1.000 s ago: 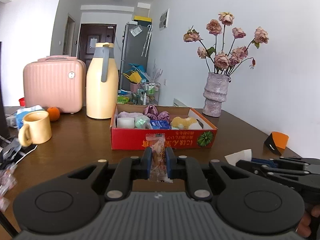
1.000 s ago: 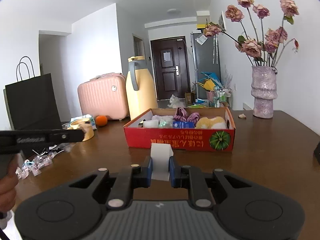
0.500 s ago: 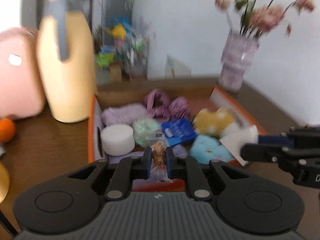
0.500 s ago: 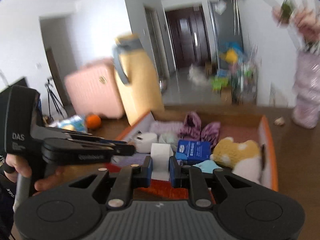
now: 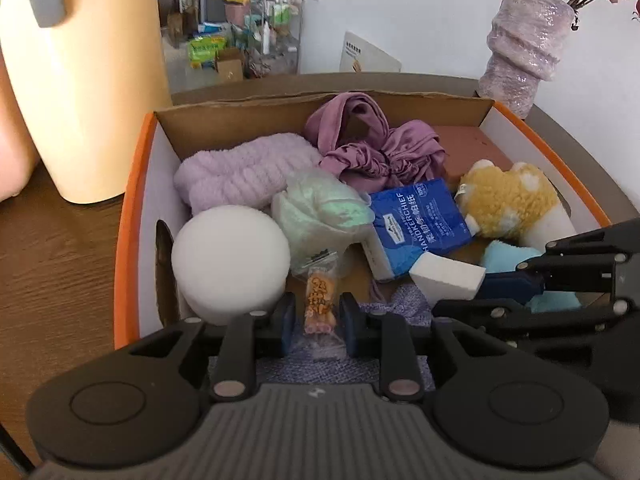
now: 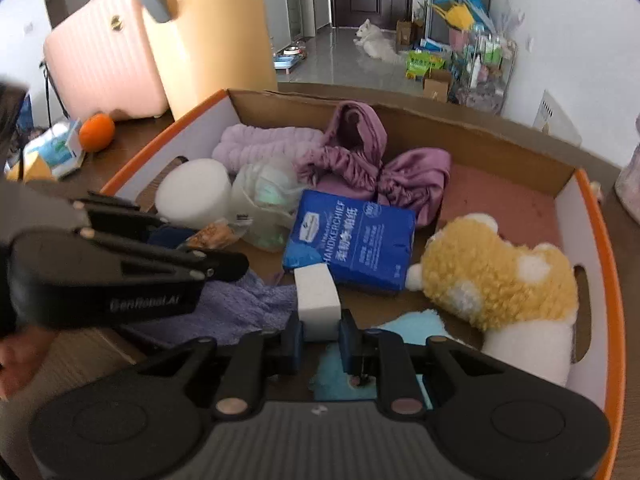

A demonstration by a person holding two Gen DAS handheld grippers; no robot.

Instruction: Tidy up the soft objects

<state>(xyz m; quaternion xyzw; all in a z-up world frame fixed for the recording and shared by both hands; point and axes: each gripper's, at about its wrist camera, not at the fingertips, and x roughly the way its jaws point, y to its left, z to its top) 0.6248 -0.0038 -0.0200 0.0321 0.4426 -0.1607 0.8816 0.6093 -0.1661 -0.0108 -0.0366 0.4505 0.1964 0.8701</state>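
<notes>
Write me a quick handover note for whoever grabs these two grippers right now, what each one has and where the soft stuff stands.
Left gripper: over the near left part of the cardboard box; its jaws have just been opening and no longer press on the snack packet that stands between them.
Right gripper: shut on the white sponge block, held over the middle of the box.
Already in the box: lilac towel, purple satin cloth, white foam cylinder, blue tissue pack, yellow plush toy.
Left to do: let the packet drop clear, release the sponge block into the box, withdraw both grippers.
</notes>
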